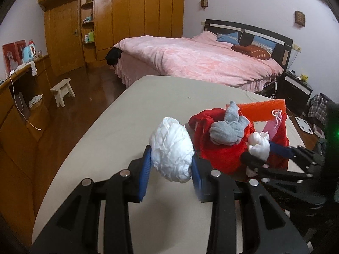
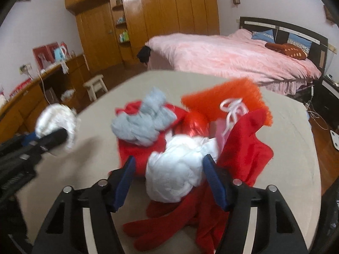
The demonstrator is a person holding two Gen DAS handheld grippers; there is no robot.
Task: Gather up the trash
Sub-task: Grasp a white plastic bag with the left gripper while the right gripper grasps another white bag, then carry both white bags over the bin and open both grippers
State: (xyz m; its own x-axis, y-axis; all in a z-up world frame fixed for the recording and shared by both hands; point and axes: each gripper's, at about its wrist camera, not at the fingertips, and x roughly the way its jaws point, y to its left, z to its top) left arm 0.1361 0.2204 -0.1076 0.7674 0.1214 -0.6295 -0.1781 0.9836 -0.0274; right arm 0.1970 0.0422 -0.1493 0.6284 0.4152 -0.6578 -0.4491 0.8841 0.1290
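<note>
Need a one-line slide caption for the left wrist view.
Left gripper shut on a crumpled white paper ball above the beige table, beside a red cloth pile.
</note>
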